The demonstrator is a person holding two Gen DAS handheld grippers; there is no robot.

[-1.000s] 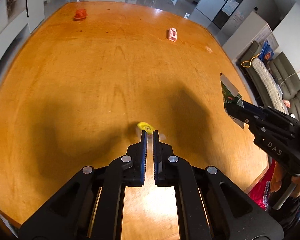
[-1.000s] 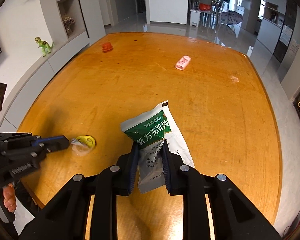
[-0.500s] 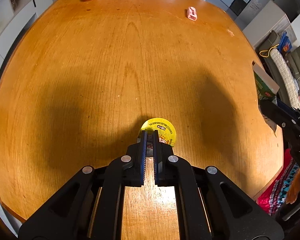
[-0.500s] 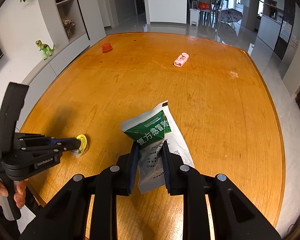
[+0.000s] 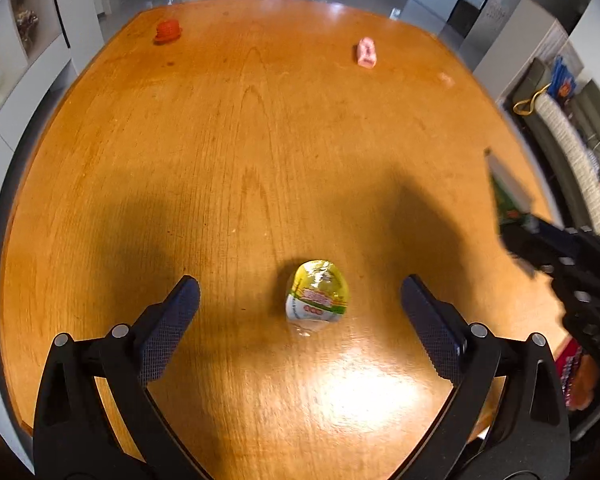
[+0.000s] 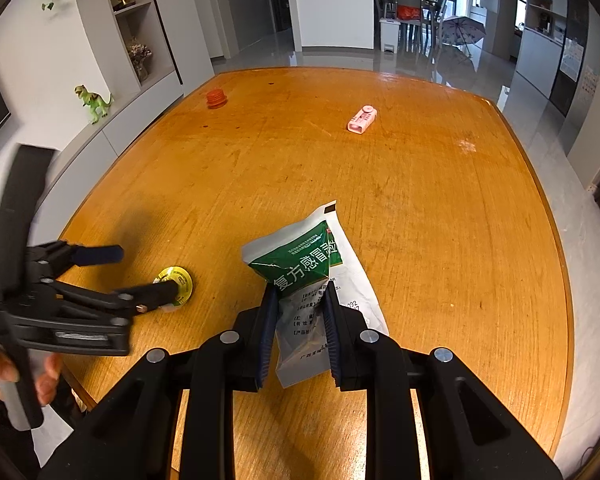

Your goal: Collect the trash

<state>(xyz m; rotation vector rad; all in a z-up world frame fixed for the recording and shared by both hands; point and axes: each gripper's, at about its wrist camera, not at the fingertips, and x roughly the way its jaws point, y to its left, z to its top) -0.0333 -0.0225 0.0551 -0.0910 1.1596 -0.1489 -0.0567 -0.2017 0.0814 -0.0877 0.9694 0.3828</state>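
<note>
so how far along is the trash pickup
Early: nothing looks binned yet. In hand: the right gripper is shut on the green and white sachet. The left gripper has just opened its jaws, the yellow-lidded cup lying free between them. Left: that cup, the pink packet, the red cap.

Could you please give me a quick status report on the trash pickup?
Left gripper just opened around yellow-lidded plastic cup, not gripping. Right gripper shut on green-and-white paper packet. Nothing in the way.

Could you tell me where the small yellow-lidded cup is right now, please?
In the left wrist view the yellow-lidded cup lies on the wooden table near its front edge, between the wide-open fingers of the left gripper, untouched.
</note>
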